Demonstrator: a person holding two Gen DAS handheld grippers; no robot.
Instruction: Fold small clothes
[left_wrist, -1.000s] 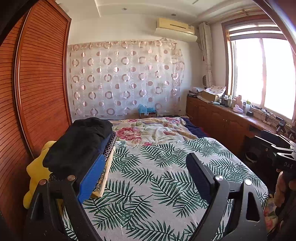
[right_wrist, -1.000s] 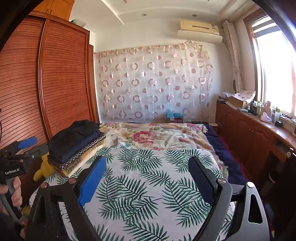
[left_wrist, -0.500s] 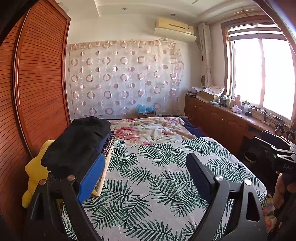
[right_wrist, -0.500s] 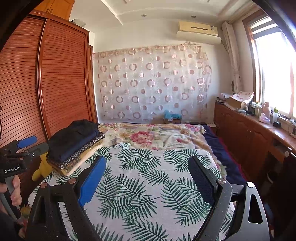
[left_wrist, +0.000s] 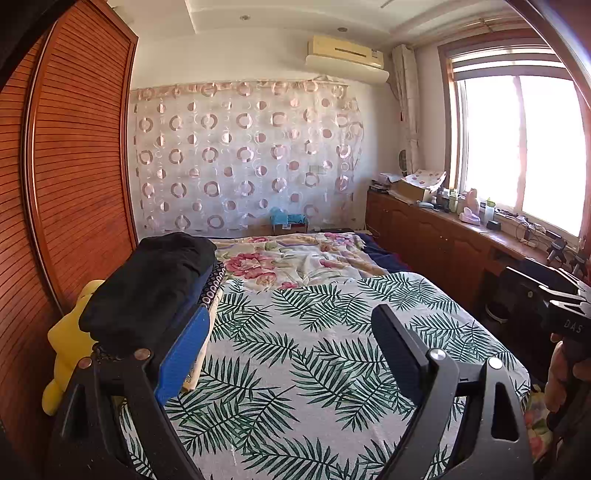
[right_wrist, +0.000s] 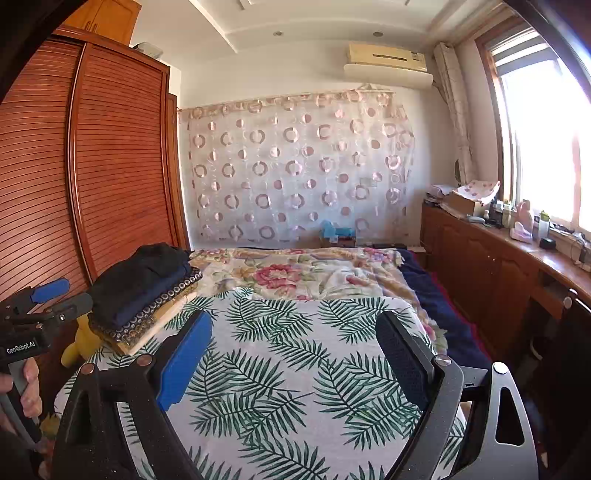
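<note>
A stack of folded clothes (left_wrist: 147, 291), with a black garment on top, sits at the left edge of the bed on a leaf-print sheet (left_wrist: 314, 350). My left gripper (left_wrist: 291, 313) hovers open over the sheet just right of the stack, with nothing between its fingers. In the right wrist view the same stack (right_wrist: 144, 284) lies far left. My right gripper (right_wrist: 293, 318) stands open and empty above the middle of the sheet (right_wrist: 295, 369). The left gripper (right_wrist: 62, 296) shows there at the left edge, held by a hand.
A yellow plush toy (left_wrist: 70, 343) is wedged between the bed and the slatted wooden wardrobe (left_wrist: 74, 184). A floral quilt (left_wrist: 295, 258) covers the far end of the bed. A wooden cabinet (left_wrist: 443, 236) with bottles and boxes runs under the window on the right.
The room has slid slightly left in the right wrist view, so the right gripper drifted a little sideways. The left gripper stayed put. Both stayed open.
</note>
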